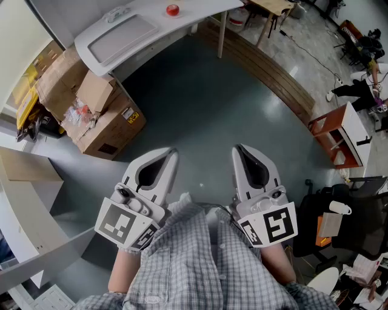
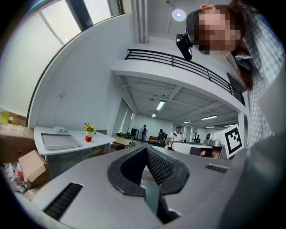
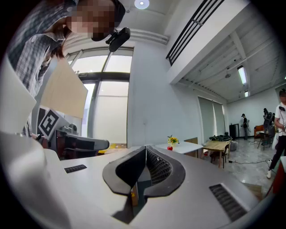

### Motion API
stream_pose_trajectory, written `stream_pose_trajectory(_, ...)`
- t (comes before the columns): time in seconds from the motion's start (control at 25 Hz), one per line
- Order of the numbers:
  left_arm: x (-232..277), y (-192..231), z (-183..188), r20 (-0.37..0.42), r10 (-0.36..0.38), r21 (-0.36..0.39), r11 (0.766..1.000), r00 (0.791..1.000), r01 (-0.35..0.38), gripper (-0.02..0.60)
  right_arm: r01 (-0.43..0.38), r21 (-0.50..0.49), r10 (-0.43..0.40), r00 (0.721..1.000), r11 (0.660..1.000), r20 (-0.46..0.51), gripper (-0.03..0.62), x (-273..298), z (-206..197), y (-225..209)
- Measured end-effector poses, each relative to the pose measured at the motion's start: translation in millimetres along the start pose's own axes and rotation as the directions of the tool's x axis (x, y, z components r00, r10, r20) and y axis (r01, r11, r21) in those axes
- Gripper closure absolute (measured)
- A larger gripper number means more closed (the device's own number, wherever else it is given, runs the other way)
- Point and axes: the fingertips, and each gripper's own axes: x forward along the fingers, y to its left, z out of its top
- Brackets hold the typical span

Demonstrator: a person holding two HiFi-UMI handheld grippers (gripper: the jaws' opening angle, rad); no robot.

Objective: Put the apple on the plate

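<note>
1. Cardboard boxes: stacked on the floor, ahead of the left gripper and off to its left, well apart from it.
2. White table: far ahead of both grippers, its long top running across the top of the head view.
3. Rectangular grey tray: lies flat on the left part of the table, ahead and to the left of the left gripper. It is empty.
4. Apple: red, stands on the bare tabletop right of the tray and apart from it. It is well ahead of both grippers and touched by neither. In the left gripper view it sits left of the jaw line; in the right gripper view, a little right of it.
5. Yellow flowers: a small bunch just behind the apple.
6. Left gripper: held level in front of the person's checked shirt. Its jaws are clenched, the ribbed pads meet at the tips, and nothing is between them.
7. Right gripper: level, beside the left one with a gap between them. Its jaws are likewise pressed together and empty.
8. Wooden table: far ahead and to the right of the right gripper.
9. Red-brown cabinet: on the floor to the right of the right gripper, well apart.
</note>
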Motion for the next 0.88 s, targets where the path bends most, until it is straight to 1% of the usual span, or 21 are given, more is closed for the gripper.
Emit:
stream_pose_trajectory(0.32,2,4,3,-0.001,-0.003,0.015,1.000,1.000,0.003,0.574,-0.010,-0.003,0.010,1.000,1.000,0.000,0.571,7,1,3)
stream_pose_trajectory(0.44,0,8,4,0.002,-0.003,0.014,1.000,1.000,0.003,0.574,-0.018,0.023,0.018,1.000,1.000,0.012,0.571,11,2,6)
stream_pose_trajectory(0.56,-2,14,6,0.009,-0.008,0.013,1.000,1.000,0.008,0.574,-0.004,0.041,0.004,1.000,0.999,0.020,0.571,15,5,7)
stream_pose_trajectory(0.68,-6,22,9,0.020,-0.007,0.013,1.000,1.000,0.007,0.574,0.012,0.027,-0.012,1.000,1.000,0.020,0.571,19,6,11)
stream_pose_trajectory(0.88,-16,36,14,0.042,0.007,0.005,1.000,0.999,-0.007,0.574,0.012,0.001,-0.012,1.000,1.000,0.022,0.571,24,9,20)
